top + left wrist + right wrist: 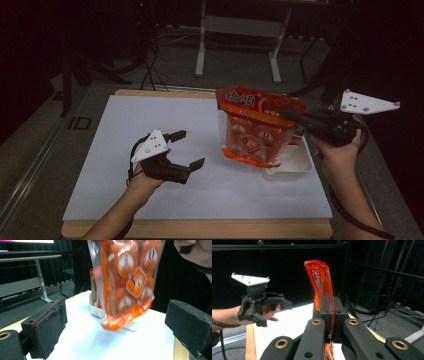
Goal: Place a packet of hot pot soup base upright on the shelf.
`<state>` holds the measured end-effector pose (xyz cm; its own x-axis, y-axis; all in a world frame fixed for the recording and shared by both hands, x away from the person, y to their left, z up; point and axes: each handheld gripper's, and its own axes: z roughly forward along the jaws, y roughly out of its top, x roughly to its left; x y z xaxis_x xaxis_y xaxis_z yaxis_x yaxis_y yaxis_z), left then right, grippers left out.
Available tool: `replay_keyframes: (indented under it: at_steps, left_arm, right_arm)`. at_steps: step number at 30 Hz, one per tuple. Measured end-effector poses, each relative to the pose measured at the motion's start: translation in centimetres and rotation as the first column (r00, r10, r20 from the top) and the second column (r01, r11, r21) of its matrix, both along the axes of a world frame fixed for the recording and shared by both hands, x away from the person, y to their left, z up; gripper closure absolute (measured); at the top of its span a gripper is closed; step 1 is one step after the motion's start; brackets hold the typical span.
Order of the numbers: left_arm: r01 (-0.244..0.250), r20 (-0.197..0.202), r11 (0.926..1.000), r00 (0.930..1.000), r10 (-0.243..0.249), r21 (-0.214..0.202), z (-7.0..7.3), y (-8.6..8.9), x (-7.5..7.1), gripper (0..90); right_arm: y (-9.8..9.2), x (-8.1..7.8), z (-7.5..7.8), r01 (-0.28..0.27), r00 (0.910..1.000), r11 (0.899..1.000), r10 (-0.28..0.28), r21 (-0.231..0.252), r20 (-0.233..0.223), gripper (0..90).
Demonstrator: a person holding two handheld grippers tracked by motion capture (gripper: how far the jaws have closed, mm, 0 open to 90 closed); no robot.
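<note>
An orange snack bag [255, 127] with several small packets inside hangs in the air, tilted, above a white tray [295, 167]. My right gripper [295, 120] is shut on the bag's top right edge; in the right gripper view the jaws [331, 307] pinch the thin edge of the bag [322, 282]. My left gripper [189, 148] stands open over the white mat, left of the bag, with nothing between its jaws. In the left gripper view the two black pads [47, 327] stand wide apart and the bag [127, 282] hangs ahead of them.
The white mat [165, 115] covers a wooden table. The tray [96, 311] sits near the mat's right edge with something more inside it. A desk frame [237, 30] and cables stand on the dark floor beyond the table.
</note>
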<state>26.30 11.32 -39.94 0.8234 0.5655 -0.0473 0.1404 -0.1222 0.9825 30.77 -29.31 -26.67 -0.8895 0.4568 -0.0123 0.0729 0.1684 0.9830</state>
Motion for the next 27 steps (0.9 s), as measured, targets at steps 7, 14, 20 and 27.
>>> replay_keyframes:
  at_steps: [7,14,20,27]
  left_arm:
    - [0.02,-0.023,0.9997,0.9996,-0.019,0.017,-1.4,0.1,-0.4,4.8]
    - [0.016,-0.055,0.9997,0.9984,-0.015,0.02,-3.1,0.8,-0.6,4.8]
    - [0.01,-0.07,0.9994,0.9975,-0.008,0.032,-4.2,1.4,-0.9,4.8]
    - [0.005,-0.089,0.9983,0.996,0.0,0.058,-5.3,1.6,-1.2,4.8]
  right_arm:
    - [-2.1,0.5,0.8,0.062,0.9981,0.998,-0.062,0.002,0.009,90.0]
    - [-4.5,1.1,0.7,0.116,0.9932,0.993,-0.116,-0.017,-0.001,90.0]
    - [-6.4,1.5,0.4,0.155,0.9878,0.987,-0.156,-0.033,-0.005,90.0]
    - [-8.0,1.9,-0.6,0.181,0.9831,0.983,-0.182,-0.04,-0.021,90.0]
